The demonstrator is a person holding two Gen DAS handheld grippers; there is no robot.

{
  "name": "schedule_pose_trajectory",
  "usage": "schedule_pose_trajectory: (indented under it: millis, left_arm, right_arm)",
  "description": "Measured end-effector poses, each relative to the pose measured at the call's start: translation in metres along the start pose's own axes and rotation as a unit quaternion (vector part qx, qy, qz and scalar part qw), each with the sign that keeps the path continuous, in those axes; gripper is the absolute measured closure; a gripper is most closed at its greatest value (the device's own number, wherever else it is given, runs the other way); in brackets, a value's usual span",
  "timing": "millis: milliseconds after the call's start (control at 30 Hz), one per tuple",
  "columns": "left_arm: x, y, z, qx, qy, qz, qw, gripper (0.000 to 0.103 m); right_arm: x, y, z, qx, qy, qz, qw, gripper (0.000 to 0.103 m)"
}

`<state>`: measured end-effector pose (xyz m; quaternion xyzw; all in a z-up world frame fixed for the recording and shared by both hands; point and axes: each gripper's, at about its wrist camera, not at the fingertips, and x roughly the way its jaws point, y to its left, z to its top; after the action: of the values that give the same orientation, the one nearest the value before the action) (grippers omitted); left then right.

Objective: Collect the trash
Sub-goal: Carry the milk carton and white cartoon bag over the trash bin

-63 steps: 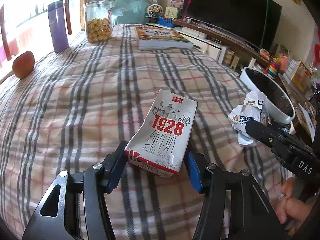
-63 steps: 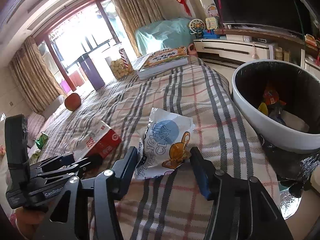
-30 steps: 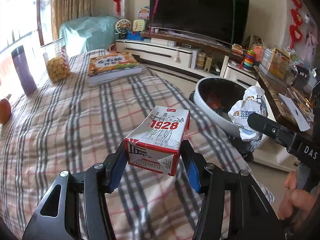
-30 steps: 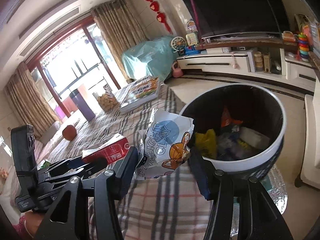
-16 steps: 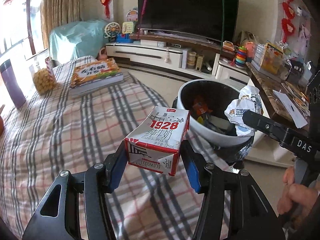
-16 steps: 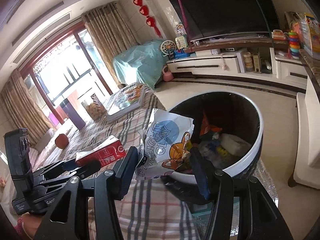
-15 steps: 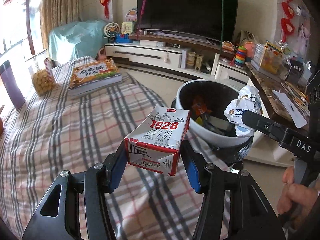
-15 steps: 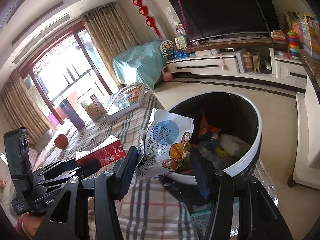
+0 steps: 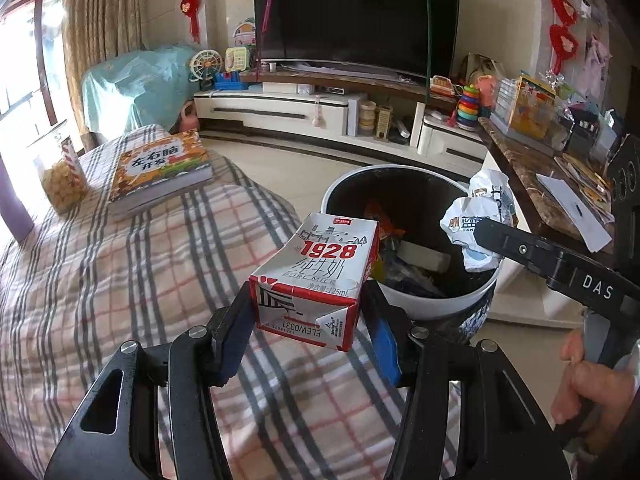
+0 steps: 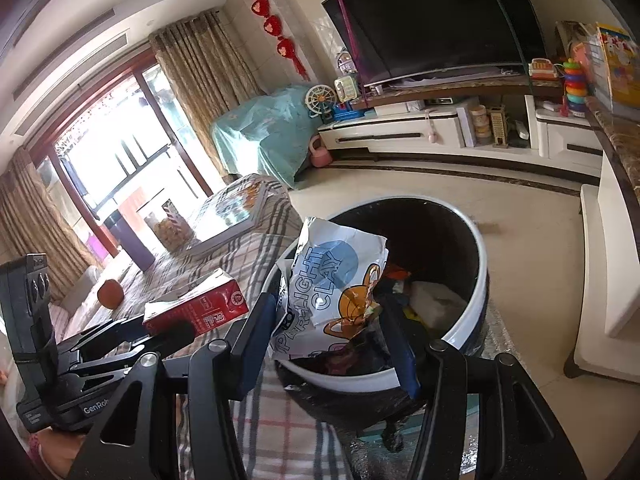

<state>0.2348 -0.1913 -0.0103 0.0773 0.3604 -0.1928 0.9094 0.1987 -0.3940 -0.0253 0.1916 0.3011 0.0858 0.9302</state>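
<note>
My left gripper (image 9: 306, 328) is shut on a red and white milk carton (image 9: 320, 272), held in the air above the plaid bed edge, just short of the round white trash bin (image 9: 436, 300). The same carton (image 10: 196, 308) shows at the left of the right wrist view. A crumpled white clay wrapper (image 10: 332, 296) sits between the pads of my right gripper (image 10: 332, 348), which is shut on it over the near rim of the bin (image 10: 480, 304). That wrapper (image 9: 476, 220) hangs over the bin's right rim in the left wrist view. The bin holds several pieces of trash.
A plaid blanket (image 9: 120, 280) covers the bed, with a thick book (image 9: 160, 168), a snack jar (image 9: 60, 176) and an orange fruit (image 10: 110, 294) on it. A TV (image 9: 356, 20) on a low white cabinet (image 9: 304, 116) stands behind. A cluttered counter (image 9: 532, 184) runs along the right.
Both grippers have carried their items off the bed toward the bin. The bin has grown larger in both views and the wrapper now hangs over its rim.
</note>
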Motion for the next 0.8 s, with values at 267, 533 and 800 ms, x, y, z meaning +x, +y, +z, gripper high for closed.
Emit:
schedule_pose_trajectory:
  millis: [267,533,800]
  left_arm:
    - [0.009,-0.011,0.007,0.013,0.001,-0.002,0.9999,0.05]
    - [0.019,-0.02,0.019,0.021,0.002,-0.004,0.9998,0.05]
    - [0.029,-0.031,0.027,0.032,0.006,-0.009,0.9994,0.05]
  right_arm:
    - [0.004,-0.013,0.007,0.006,0.004,-0.006,1.0,0.048]
    - [0.01,-0.019,0.015,0.003,0.01,-0.012,1.0,0.048]
    - [0.017,-0.026,0.021,-0.002,0.022,-0.018,1.0,0.048]
